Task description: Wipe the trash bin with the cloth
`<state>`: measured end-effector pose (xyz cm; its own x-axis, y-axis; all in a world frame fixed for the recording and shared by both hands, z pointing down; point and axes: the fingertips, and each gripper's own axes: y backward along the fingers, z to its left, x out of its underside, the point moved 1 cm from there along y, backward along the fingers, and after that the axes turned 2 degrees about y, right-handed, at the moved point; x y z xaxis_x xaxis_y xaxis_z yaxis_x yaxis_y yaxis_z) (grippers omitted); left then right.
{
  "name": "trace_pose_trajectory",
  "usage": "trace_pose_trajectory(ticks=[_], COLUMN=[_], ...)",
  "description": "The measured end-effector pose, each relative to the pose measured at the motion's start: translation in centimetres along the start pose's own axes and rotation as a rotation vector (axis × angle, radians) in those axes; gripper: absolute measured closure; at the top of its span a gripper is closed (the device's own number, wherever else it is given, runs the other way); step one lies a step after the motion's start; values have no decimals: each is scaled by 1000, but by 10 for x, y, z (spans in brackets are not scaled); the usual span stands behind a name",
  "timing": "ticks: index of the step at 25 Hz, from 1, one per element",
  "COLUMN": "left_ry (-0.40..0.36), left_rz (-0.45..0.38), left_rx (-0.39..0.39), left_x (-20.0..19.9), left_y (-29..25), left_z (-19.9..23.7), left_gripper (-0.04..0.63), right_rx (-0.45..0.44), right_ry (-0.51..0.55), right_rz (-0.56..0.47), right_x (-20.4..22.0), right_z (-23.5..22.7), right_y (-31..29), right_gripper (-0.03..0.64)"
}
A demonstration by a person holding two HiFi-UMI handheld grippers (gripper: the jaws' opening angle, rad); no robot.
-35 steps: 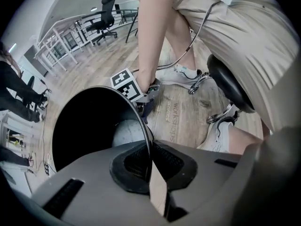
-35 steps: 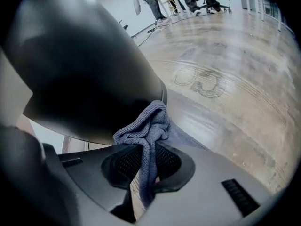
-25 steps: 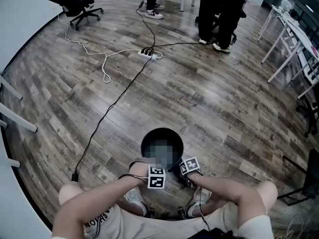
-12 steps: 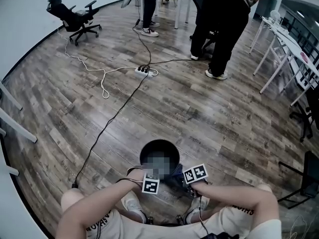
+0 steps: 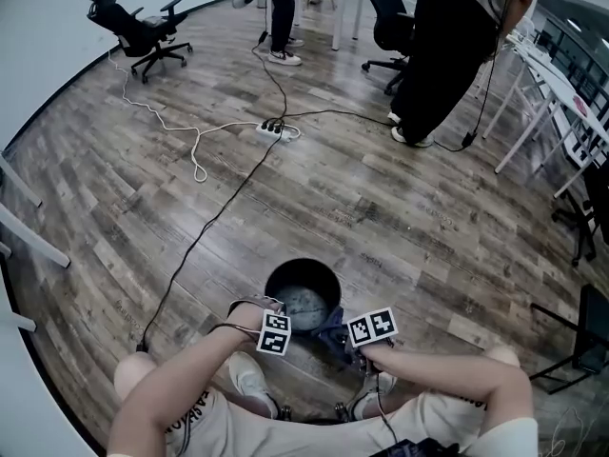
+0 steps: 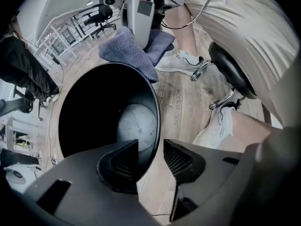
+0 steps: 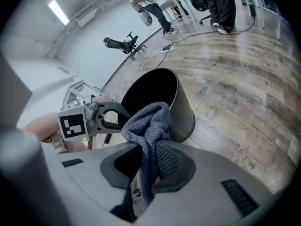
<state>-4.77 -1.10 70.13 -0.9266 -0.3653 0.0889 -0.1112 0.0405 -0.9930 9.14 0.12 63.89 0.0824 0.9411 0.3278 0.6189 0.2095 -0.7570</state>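
A black round trash bin (image 5: 270, 282) stands on the wood floor just in front of my knees. My left gripper (image 5: 275, 332) points straight down at its near rim. In the left gripper view the jaws (image 6: 150, 157) straddle the bin's rim (image 6: 157, 119) with a gap on both sides. They have just been opening and stand open. My right gripper (image 5: 368, 330) hangs beside the bin's near right side, shut on a blue-grey cloth (image 7: 149, 122). The cloth (image 5: 332, 323) droops against the bin's outer wall (image 7: 183, 112), and it also shows as folds (image 6: 134, 53) above the rim.
A black cable runs from near my left knee to a white power strip (image 5: 277, 129). An office chair (image 5: 135, 22) stands far left. People (image 5: 447, 46) stand at the back by white tables (image 5: 557, 69). My shoes (image 5: 249, 379) sit near the bin.
My left gripper has slid left along the bin's near rim. My right gripper with the cloth has shifted slightly right. The people at the back have walked further away.
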Motion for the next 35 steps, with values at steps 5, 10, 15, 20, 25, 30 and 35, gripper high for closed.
trace_pose_trajectory(ticks=[5, 10, 15, 20, 25, 30, 35], left_ry=[-20, -32, -45, -82, -115, -124, -135], left_rz=[32, 43, 50, 17, -16, -33, -46], left_rx=[-47, -49, -32, -23, -7, 11, 4], left_x=[0, 0, -7, -18, -30, -34, -35], left_y=[-3, 1, 2, 1, 3, 4, 3], left_z=[12, 12, 6, -2, -9, -11, -11], left_gripper=[460, 469, 492, 525, 556, 569, 569], right_rx=[28, 42, 81, 113, 140, 125, 158], right_ry=[24, 42, 107, 129, 190, 215, 217], right_rz=[-9, 5, 29, 39, 48, 67, 91], right_x=[-6, -6, -6, -7, -7, 4, 19], right_z=[-11, -14, -25, -48, -75, -98, -128], right_y=[-2, -6, -13, -29, -52, -84, -122], right_gripper=[555, 556, 555, 555, 555, 556, 556])
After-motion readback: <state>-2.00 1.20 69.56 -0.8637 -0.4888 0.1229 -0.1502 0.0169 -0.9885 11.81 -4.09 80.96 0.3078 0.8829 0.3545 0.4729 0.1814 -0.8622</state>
